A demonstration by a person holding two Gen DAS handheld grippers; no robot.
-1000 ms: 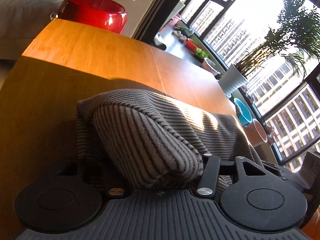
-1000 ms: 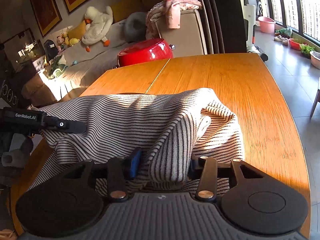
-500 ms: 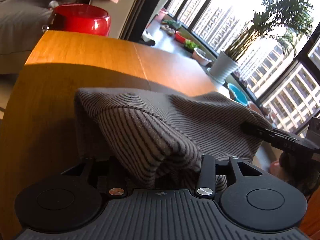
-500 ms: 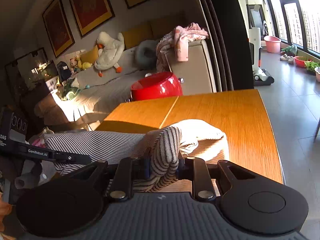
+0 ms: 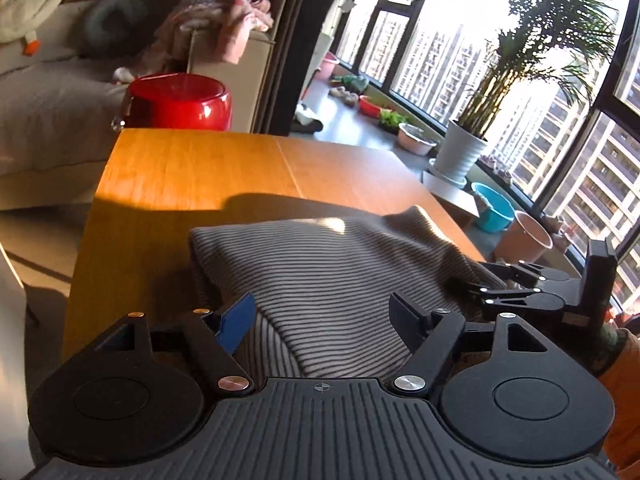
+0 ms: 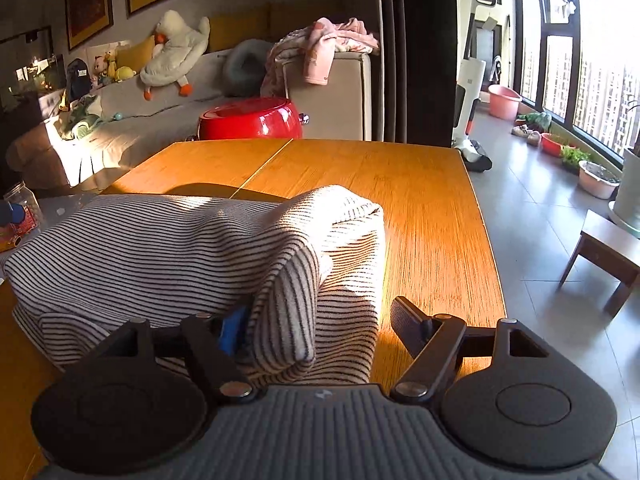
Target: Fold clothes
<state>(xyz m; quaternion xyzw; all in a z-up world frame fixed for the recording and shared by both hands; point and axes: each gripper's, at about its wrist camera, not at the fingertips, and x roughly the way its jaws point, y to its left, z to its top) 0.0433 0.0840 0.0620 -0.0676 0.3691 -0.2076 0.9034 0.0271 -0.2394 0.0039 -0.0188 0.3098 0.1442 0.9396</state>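
A grey-and-white striped garment (image 5: pixel 340 280) lies folded in a thick bundle on the wooden table (image 5: pixel 192 172). My left gripper (image 5: pixel 324 316) is open, its fingers spread on either side of the near fold. The right gripper shows at the right of the left wrist view (image 5: pixel 520 292). In the right wrist view the garment (image 6: pixel 180 248) fills the left and middle. My right gripper (image 6: pixel 320 324) is open; a rolled fold lies between its fingers, against the left blue pad.
A red pot (image 6: pixel 252 120) stands beyond the table's far edge, with a sofa, cushions and toys behind it. The table's right edge (image 6: pixel 484 240) drops to a tiled floor. Planters and basins (image 5: pixel 492 208) line the window. A jar (image 6: pixel 20 208) stands at the far left.
Both grippers have opened and let go of the garment, which has dropped onto the table as a folded bundle. Both cameras have drawn back and tilted up.
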